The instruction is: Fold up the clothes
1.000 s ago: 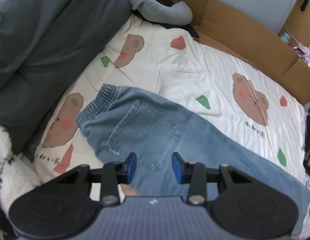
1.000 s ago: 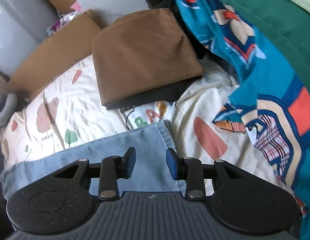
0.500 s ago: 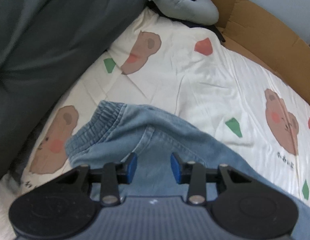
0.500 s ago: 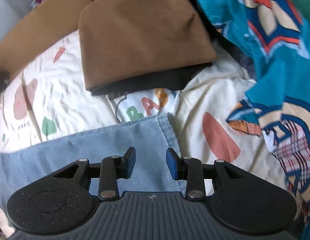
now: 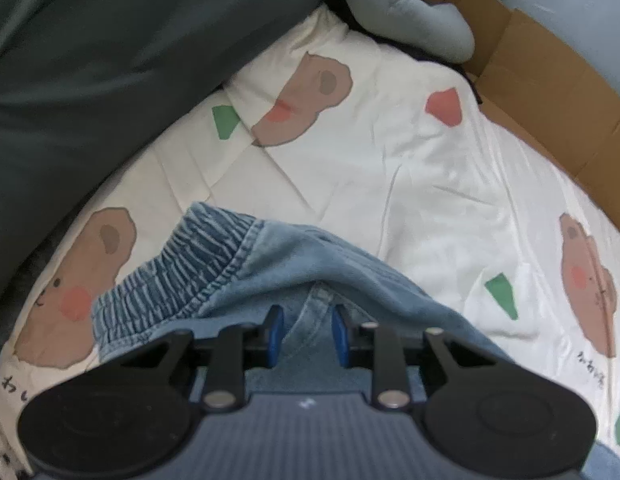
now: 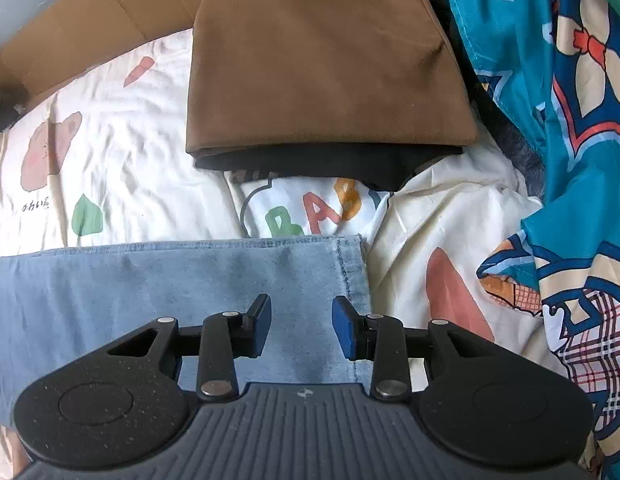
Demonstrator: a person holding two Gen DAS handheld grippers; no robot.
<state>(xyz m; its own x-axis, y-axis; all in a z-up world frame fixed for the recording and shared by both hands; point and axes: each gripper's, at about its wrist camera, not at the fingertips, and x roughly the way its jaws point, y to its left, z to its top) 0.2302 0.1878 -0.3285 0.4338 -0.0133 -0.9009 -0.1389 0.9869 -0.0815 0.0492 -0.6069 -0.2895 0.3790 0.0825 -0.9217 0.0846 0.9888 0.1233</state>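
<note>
A: In the left wrist view, what is seen at the left gripper (image 5: 305,330)?

B: Its jaws are narrow and closing, with a raised fold of the jeans (image 5: 269,276) between the blue pads. Whether the pads already press on the denim cannot be told. The elastic waistband (image 5: 181,272) is bunched ahead and to the left of the claw. Beyond it the bear-print bedsheet (image 5: 390,168) is spread, with a dark grey blanket (image 5: 109,60) further left and a grey pillow (image 5: 398,12) and cardboard (image 5: 550,92) far ahead.

A: And in the right wrist view?

B: The right gripper (image 6: 301,326) is held moderately wide, and nothing is clamped. The trouser leg (image 6: 189,276) lies flat beneath it, and its hem (image 6: 352,268) is found just ahead and to the right. A folded brown garment (image 6: 322,60) is stacked further ahead, and a blue patterned cloth (image 6: 550,120) lies to the right.

A: What could go wrong from here?

B: Only the top layer of the fold might be pinched, so that the lower layer would be left on the sheet and the fold skewed. The bedsheet could also be caught if the right pads are pressed too deep beside the hem. The jeans might be twisted if one end is lifted before the other is secured.
</note>
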